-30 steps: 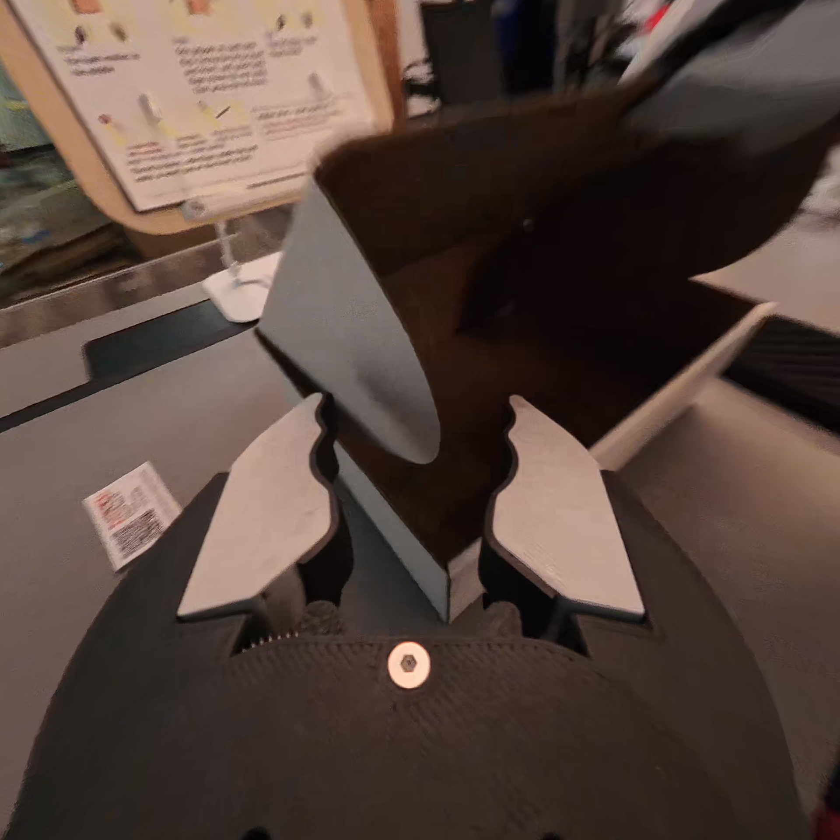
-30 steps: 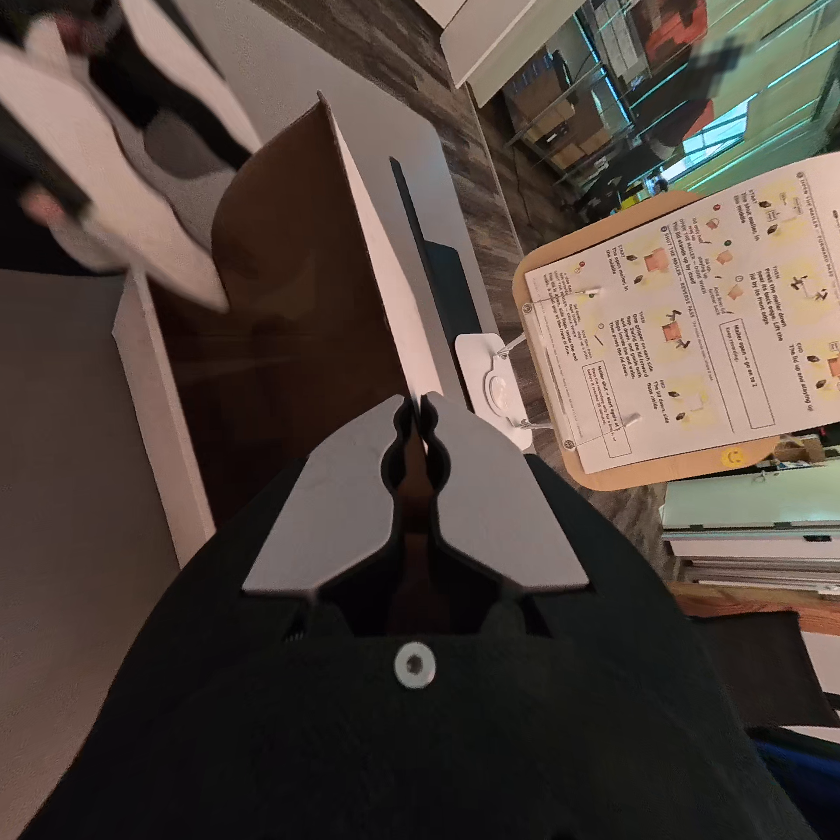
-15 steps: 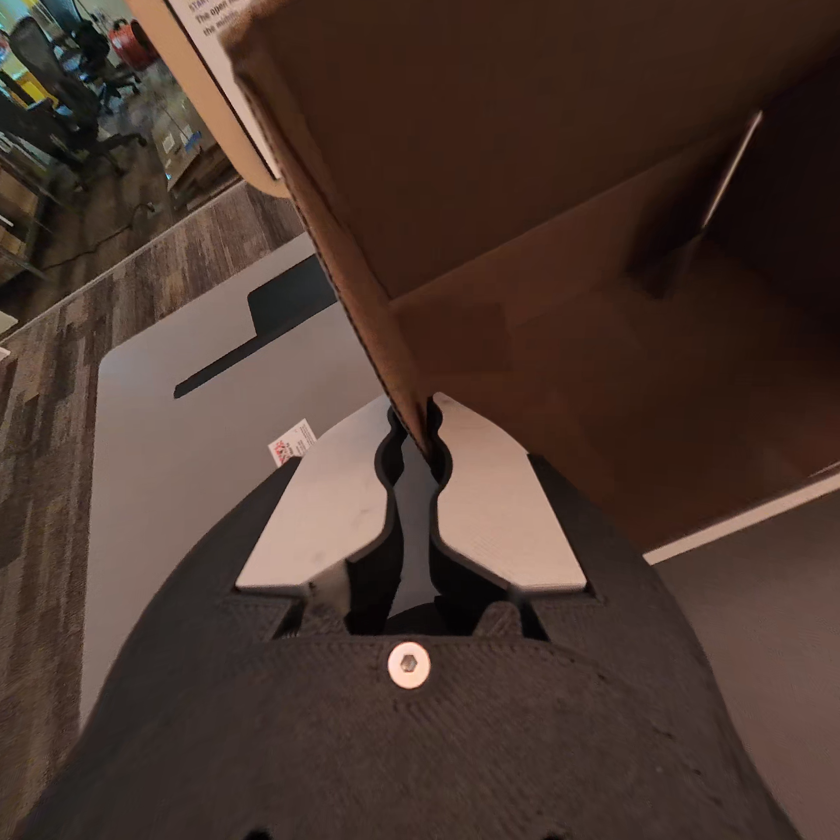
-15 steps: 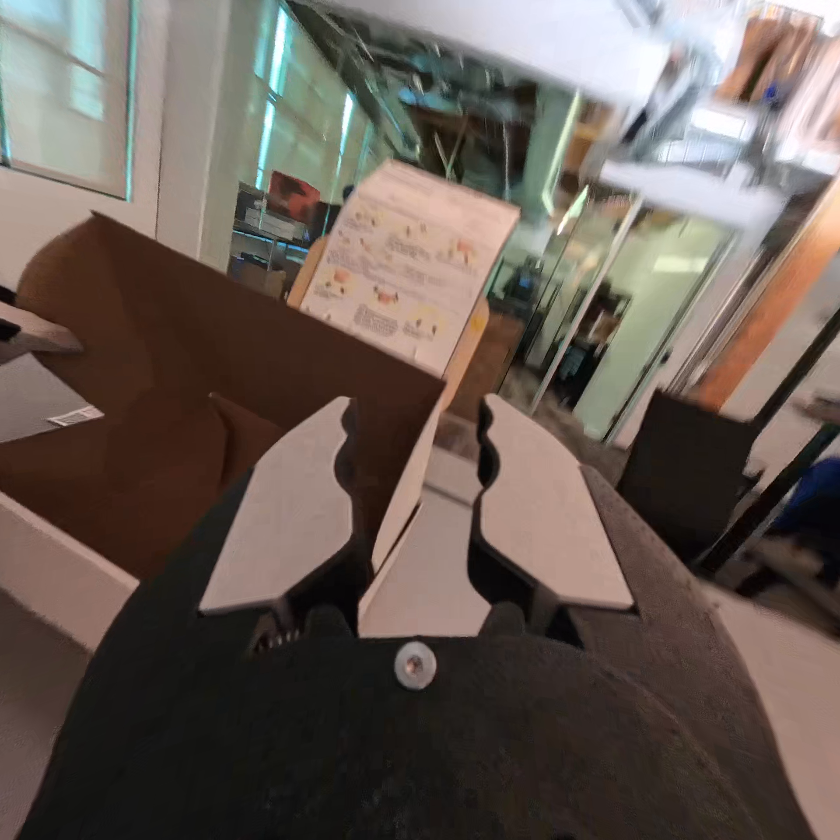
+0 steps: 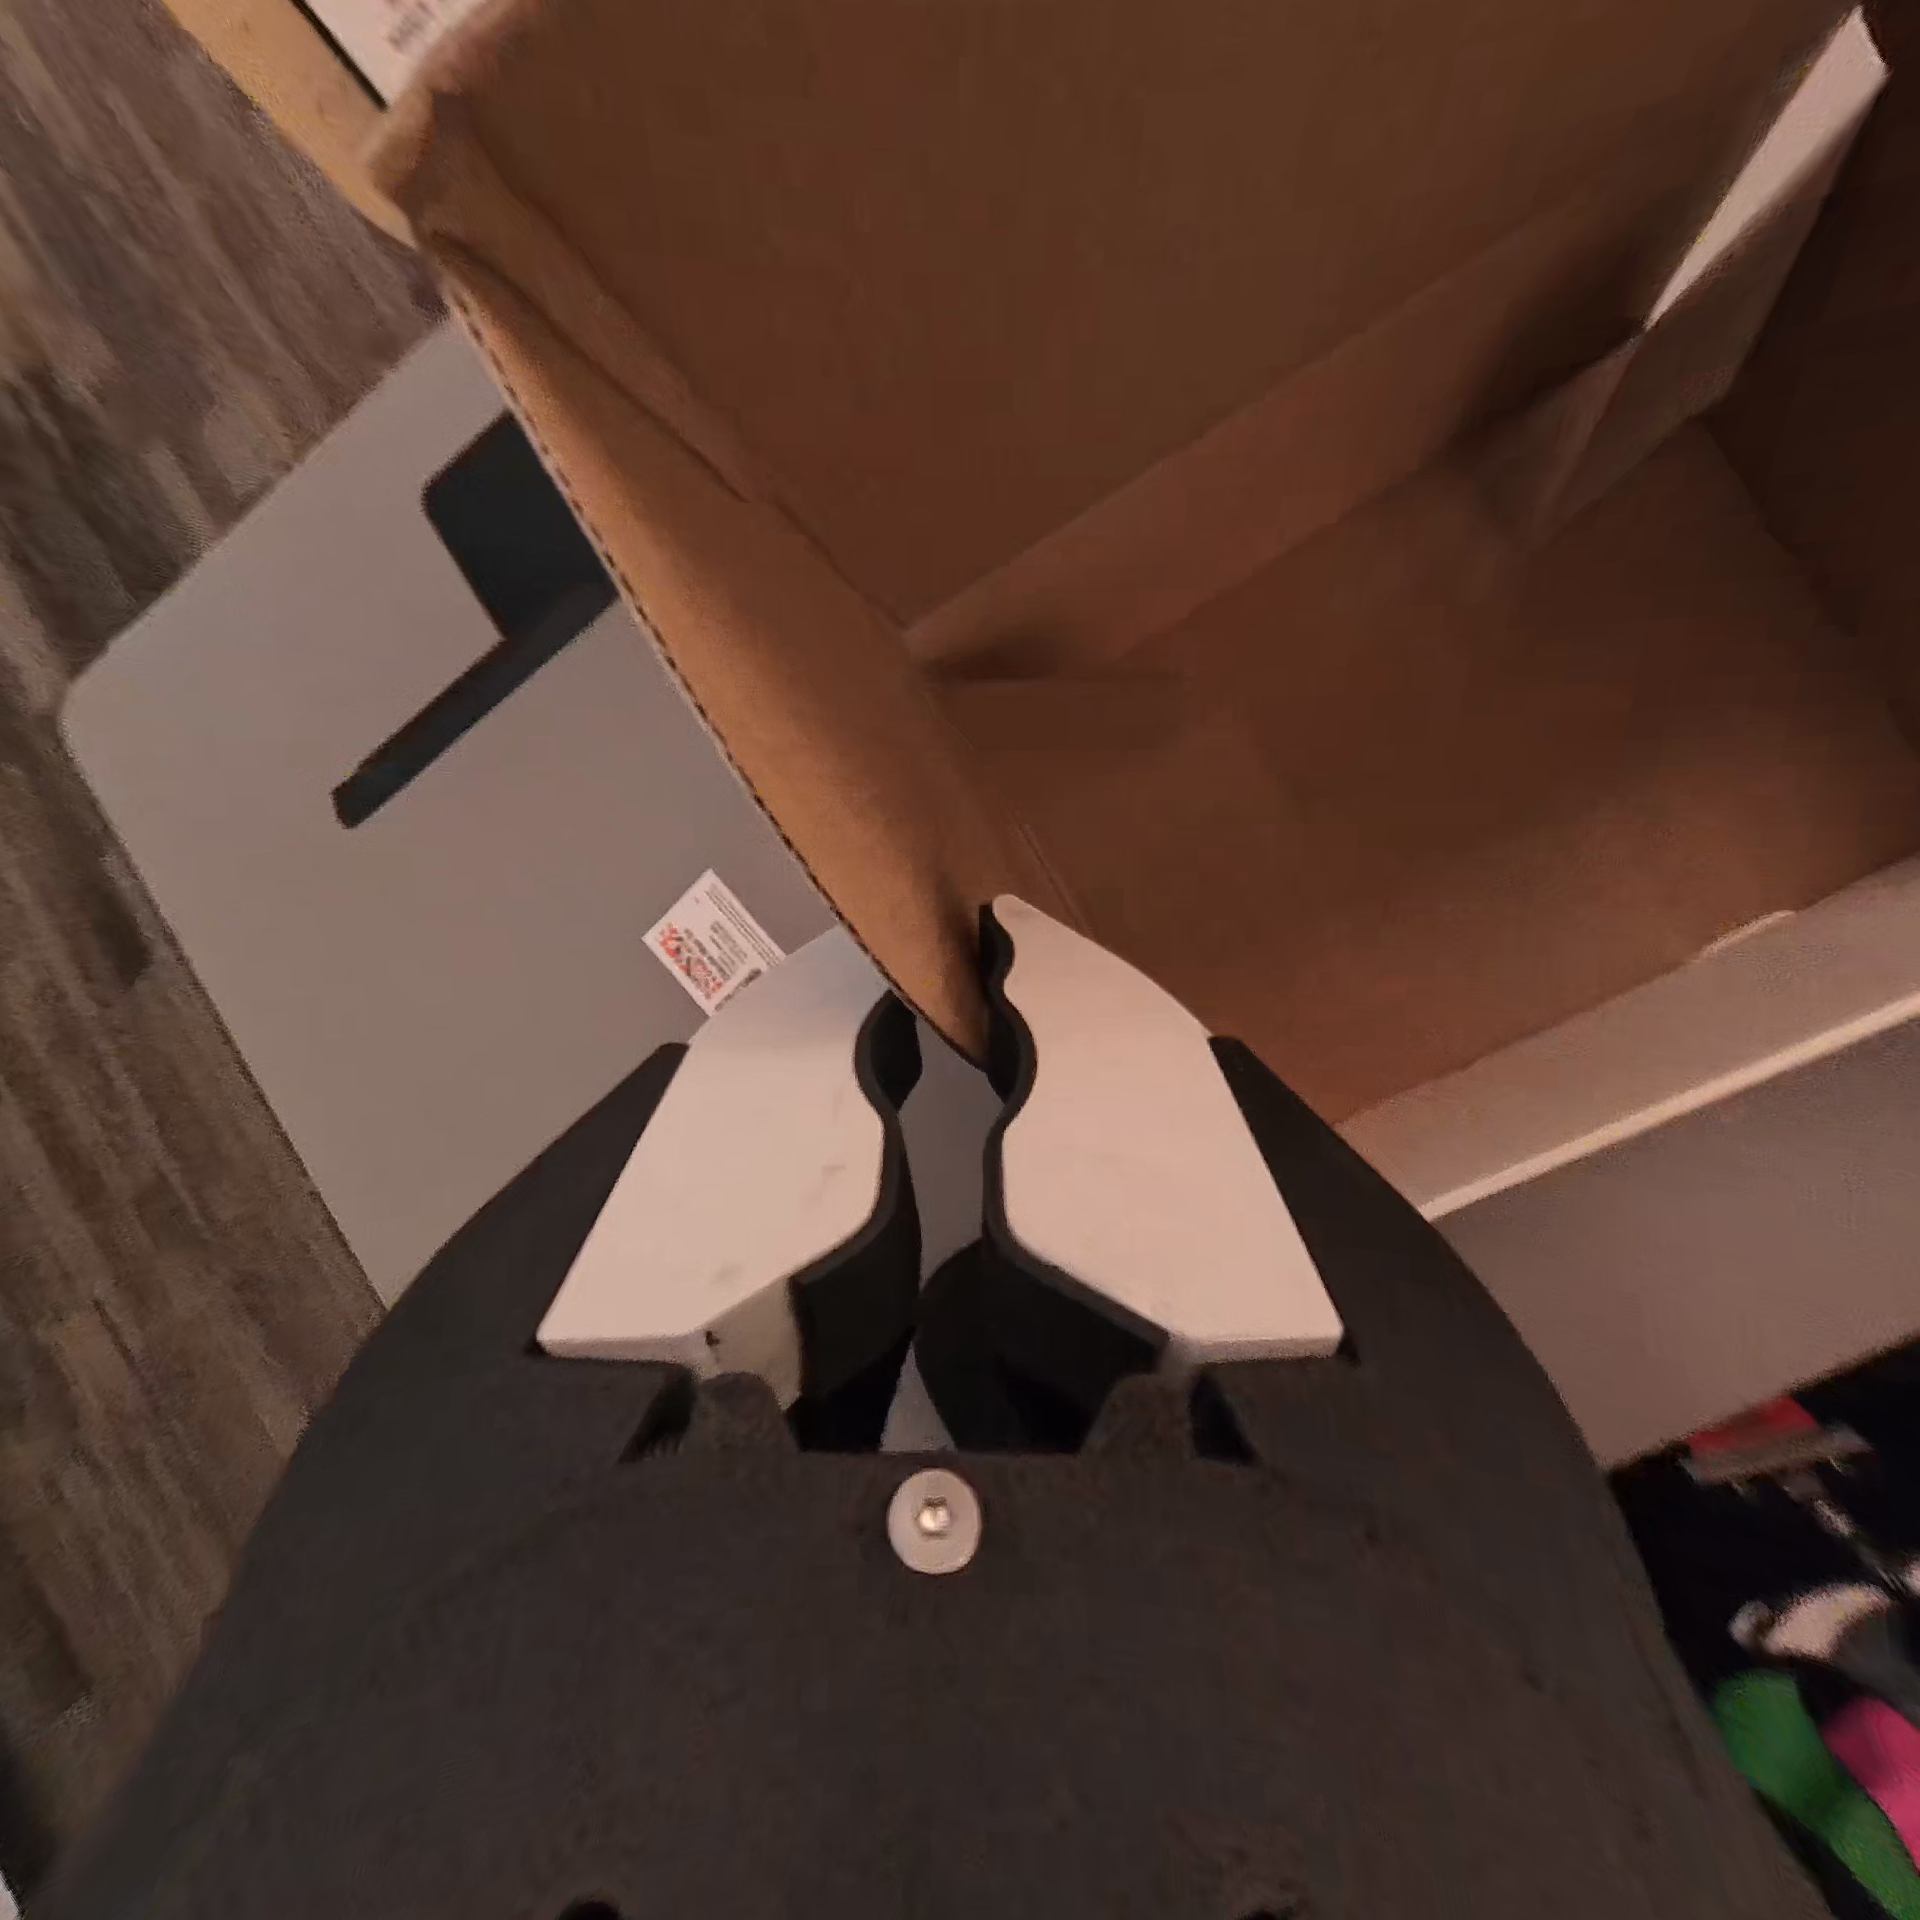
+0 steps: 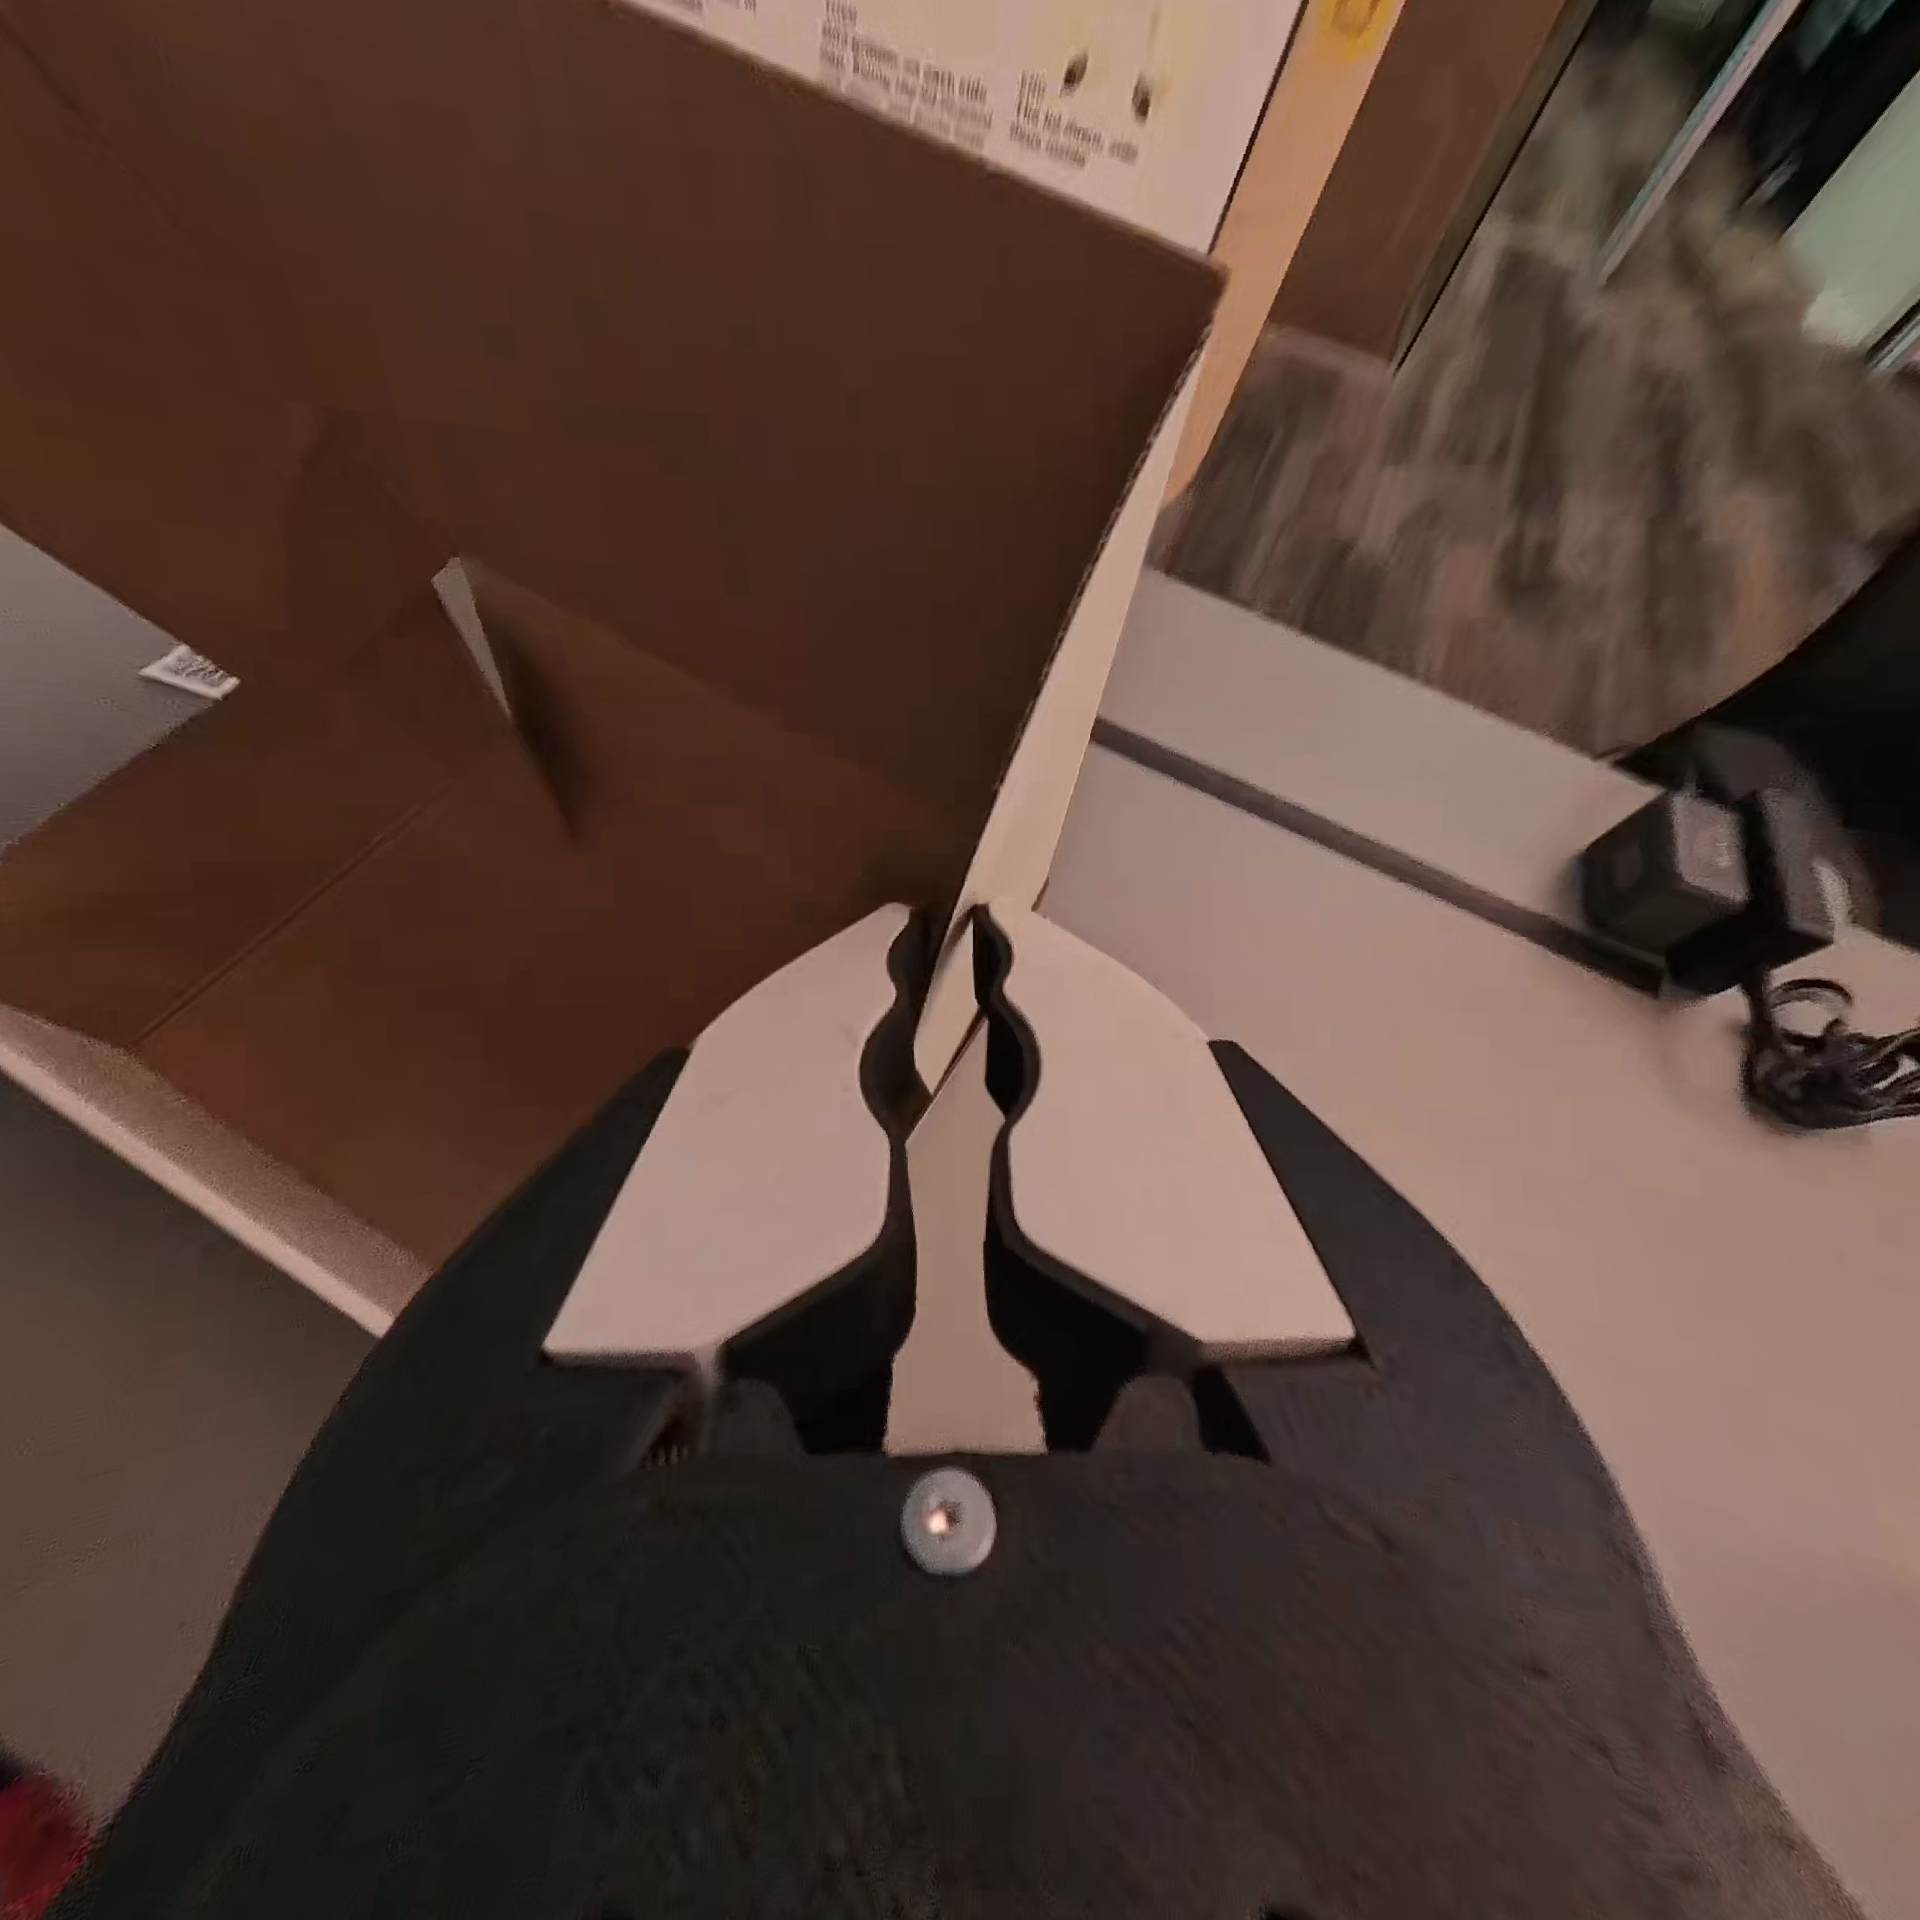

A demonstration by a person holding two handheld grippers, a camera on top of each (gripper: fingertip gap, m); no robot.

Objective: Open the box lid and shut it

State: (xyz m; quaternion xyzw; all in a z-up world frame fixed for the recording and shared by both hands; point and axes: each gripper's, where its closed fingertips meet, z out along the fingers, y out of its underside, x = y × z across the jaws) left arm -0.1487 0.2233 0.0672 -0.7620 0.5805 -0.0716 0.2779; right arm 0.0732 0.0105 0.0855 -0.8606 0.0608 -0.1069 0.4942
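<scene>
My right gripper [image 6: 943,940], open half a second ago, is now pinching the cardboard lid [image 6: 644,416] at centre frame; my left gripper [image 5: 951,982] is still clamping the lid's other side flap. The open box [image 5: 1507,790] is filling the upper frames; uneven pulling risks tearing the flaps.

Printed matter only, none quoted. Small white sticker [image 5: 713,954] with red and black print and what looks like a barcode lies flat on the grey worktop [image 5: 343,831], just left of the box flap; print too small to read. It shows again, blurred, at the left edge of the right wrist view. Printed instruction sheet [image 6: 997,94] on a tan board stands behind the box: rows of small black text, small pictures, a yellow mark at its corner; lines too blurred to read.
</scene>
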